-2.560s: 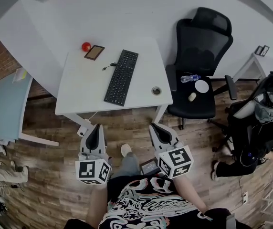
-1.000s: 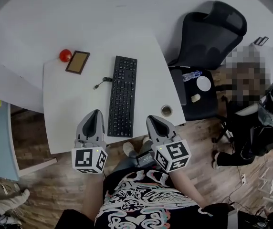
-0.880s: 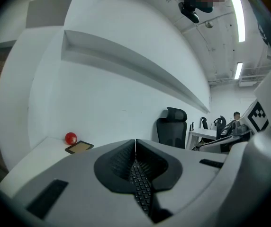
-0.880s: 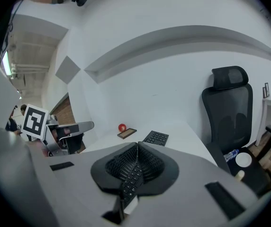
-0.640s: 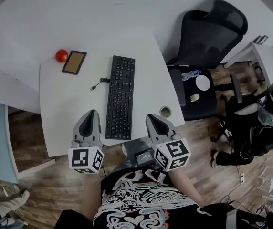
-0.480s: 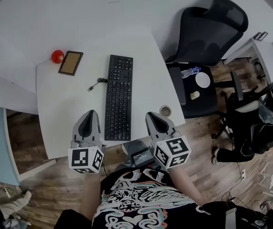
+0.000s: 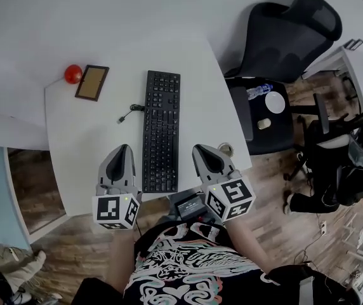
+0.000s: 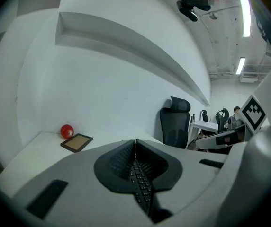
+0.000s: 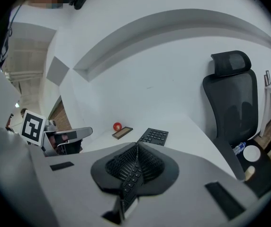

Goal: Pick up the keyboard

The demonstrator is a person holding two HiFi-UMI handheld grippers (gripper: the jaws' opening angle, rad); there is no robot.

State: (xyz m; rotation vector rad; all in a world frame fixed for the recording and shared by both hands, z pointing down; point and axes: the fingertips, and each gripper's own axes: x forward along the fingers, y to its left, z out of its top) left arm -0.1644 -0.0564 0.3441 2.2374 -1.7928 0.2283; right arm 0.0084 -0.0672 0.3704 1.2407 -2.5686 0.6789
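As I am stepping up to the white desk, both tongs are coming in over its near edge. A couple of seconds back they were hanging over the wooden floor, with the keyboard well ahead of them. The keyboard is lying flat on the desk and is now running straight away from me rather than slanting across my view. Its near end is sitting between my two tongs. My left gripper is hovering just left of that near end and my right gripper just right of it, neither one touching it. Both pairs of jaws are pressing together with nothing clamped in them, just as they were a second ago. Each gripper view is showing only rows of keys beyond the closed tips.

I am judging that the approach is nearly over but the lift has not begun. I am going to need to spread the jaws before they can take an edge of the keyboard.

Its cable is lying curled just left of the keyboard, so it may be trailing along on the lift.

I am finding no brand or lettering to read. The key legends are coming out too small, and the cubes on my tongs are carrying only black-and-white square patterns.
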